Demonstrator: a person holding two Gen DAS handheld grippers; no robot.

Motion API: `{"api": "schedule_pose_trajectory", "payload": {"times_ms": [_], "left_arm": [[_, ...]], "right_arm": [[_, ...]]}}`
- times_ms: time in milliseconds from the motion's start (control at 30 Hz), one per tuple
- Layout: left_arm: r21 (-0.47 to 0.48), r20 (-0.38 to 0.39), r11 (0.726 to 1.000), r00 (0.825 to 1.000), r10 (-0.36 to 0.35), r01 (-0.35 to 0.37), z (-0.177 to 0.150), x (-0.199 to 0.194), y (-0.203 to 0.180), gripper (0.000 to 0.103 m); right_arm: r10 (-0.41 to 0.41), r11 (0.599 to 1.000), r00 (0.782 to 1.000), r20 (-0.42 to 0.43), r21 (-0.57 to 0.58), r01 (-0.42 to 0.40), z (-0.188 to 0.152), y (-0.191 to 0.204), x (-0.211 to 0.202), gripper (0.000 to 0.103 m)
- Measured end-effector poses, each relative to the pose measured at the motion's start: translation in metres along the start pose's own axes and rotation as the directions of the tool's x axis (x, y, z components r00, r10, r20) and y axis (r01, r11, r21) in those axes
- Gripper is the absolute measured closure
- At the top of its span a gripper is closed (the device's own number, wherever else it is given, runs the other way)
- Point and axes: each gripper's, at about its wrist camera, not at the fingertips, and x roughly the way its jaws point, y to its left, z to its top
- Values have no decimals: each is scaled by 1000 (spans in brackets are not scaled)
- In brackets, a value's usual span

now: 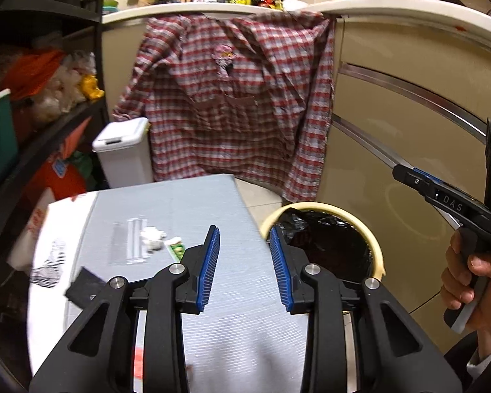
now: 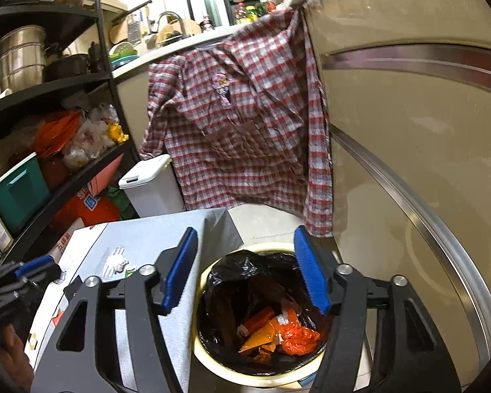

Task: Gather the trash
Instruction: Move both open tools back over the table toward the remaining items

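L tool agape, empty, over desk. R tool agape, empty, above bin w/ orange wrappers.

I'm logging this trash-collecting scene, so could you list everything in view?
Trash bin: one, cream rim, black liner, on the floor right of the table.
Wrappers: several, orange, in the bin.
Table: one, grey cloth.
Crumpled tissue: one, white, on the table.
Green packet: one, beside the tissue.
Clear wrapper: one, left of the tissue.
Plaid shirt: one, red-white, hanging off the counter.
Lidded bin: one, white, by the shelves.
Left tongs: open, empty.
Right tongs: open, above the bin.
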Motion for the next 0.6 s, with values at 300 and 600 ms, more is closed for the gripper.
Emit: {"api": "schedule_pose_trajectory", "payload": {"times_ms": [300, 600], "left_arm": [[11, 38, 997, 996, 75, -76, 5, -51, 70, 74], [-66, 22, 988, 989, 143, -142, -16, -56, 137, 78]], "right_arm": [[61, 998, 998, 6, -32, -61, -6, 32, -4, 58], [137, 987, 990, -21, -82, -138, -22, 75, -5, 59]]}}
